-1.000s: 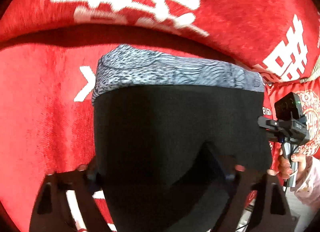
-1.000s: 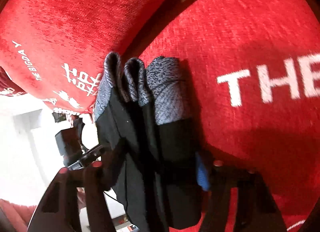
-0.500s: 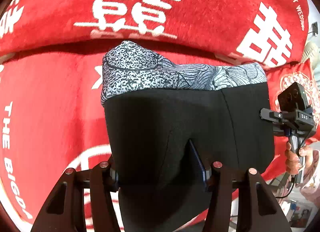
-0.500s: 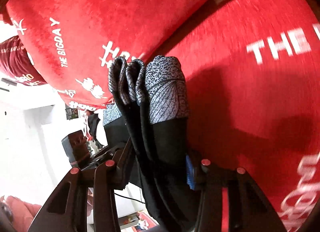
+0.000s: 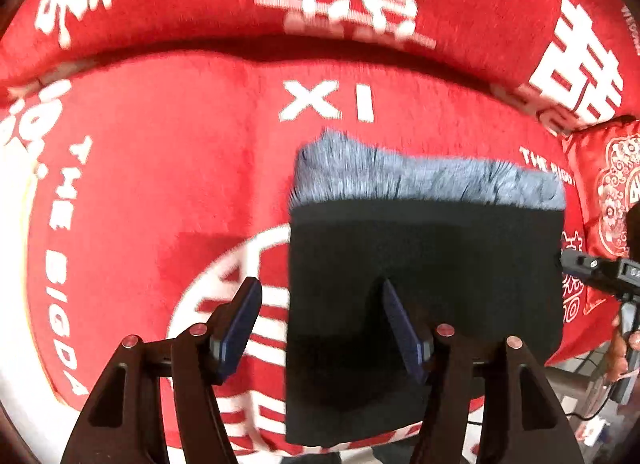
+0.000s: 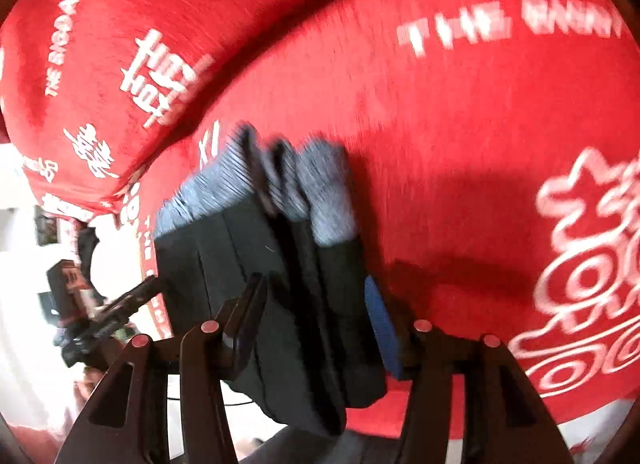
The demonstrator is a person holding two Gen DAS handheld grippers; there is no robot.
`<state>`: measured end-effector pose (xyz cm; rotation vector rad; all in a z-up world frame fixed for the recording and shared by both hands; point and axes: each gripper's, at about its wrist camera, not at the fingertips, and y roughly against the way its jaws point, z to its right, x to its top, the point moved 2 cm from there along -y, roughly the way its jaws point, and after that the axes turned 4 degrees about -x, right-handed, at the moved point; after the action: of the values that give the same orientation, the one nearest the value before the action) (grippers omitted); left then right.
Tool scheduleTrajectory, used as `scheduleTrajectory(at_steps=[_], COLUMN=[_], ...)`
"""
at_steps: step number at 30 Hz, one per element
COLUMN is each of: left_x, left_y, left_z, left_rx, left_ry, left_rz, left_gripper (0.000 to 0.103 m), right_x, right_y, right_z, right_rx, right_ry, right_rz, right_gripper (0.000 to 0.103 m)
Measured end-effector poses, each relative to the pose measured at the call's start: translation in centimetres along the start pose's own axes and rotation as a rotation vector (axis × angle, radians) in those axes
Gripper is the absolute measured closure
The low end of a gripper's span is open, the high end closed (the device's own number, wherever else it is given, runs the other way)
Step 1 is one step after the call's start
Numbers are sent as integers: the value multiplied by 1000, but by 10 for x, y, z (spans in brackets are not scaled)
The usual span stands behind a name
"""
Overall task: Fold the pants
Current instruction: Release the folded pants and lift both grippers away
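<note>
We see the pants (image 5: 424, 284), folded into a thick black bundle with a grey patterned waistband (image 5: 428, 184) at the far end, hanging over the red sofa cover (image 5: 168, 168) with its white lettering. In the left wrist view the bundle sits to the right of the gap between the fingers: the left gripper (image 5: 318, 316) has its left finger (image 5: 240, 320) bare over the red fabric, clear of the cloth, while its right finger (image 5: 400, 328) lies against the black face of the bundle. The jaws stand wide apart here and grip nothing that we can see.

In the right wrist view the pants (image 6: 280, 304) show edge on, several stacked layers running between the fingers of the right gripper (image 6: 316, 304). Its left finger (image 6: 248, 312) presses the near black face and the blue pad (image 6: 380, 324) of the other finger presses the opposite side, so the jaws are closed down on the folded stack. The waistband (image 6: 320, 192) points away from this gripper toward the sofa back (image 6: 120, 44).

At the right edge of the left wrist view we catch the right gripper's body (image 5: 600, 272) and the person's hand (image 5: 624, 348) holding it. Both views are blurred.
</note>
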<state>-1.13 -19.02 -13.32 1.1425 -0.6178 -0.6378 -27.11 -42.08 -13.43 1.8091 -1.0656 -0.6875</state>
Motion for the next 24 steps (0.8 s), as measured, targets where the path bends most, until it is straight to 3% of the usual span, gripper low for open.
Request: scheduleTrajectory(at_steps=[4, 6, 7, 8, 10, 13, 15, 16, 20, 21, 23, 24], left_x=[16, 25, 29, 32, 34, 25, 19, 17, 7, 4, -2, -5], left_y=[16, 12, 10, 6, -5, -29, -29, -27, -22, -21, -20, -18], left_z=[16, 24, 27, 31, 35, 33, 31, 29, 23, 22, 22, 23], left_rx=[-36, -35, -41, -57, -52, 44, 75, 79, 110, 117, 131, 139], left_ry=[-53, -74, -75, -74, -79, -93, -96, -87, -56, -53, -48, -47], left_rz=[65, 81, 81, 78, 68, 27, 30, 29, -18, -29, -35, -34], left_gripper=[38, 38, 38, 38, 38, 38, 29, 22, 22, 22, 20, 13], right_x=[21, 34, 40, 44, 45, 37, 30, 24, -4, -12, -31, -41], right_y=[22, 16, 7, 0, -13, -23, -18, -14, 1, 5, 9, 10], right_z=[-20, -31, -34, -34, -32, -18, -15, -17, -30, -34, -45, -49], right_rx=[28, 13, 5, -32, -95, -130, -126, -169, -220, -224, -237, -243], right_ry=[48, 78, 86, 90, 100, 65, 43, 63, 109, 121, 155, 172], right_rz=[109, 110, 95, 85, 64, 41, 32, 32, 25, 24, 30, 42], right_gripper=[54, 70, 93, 97, 98, 97, 97, 97, 94, 92, 65, 58])
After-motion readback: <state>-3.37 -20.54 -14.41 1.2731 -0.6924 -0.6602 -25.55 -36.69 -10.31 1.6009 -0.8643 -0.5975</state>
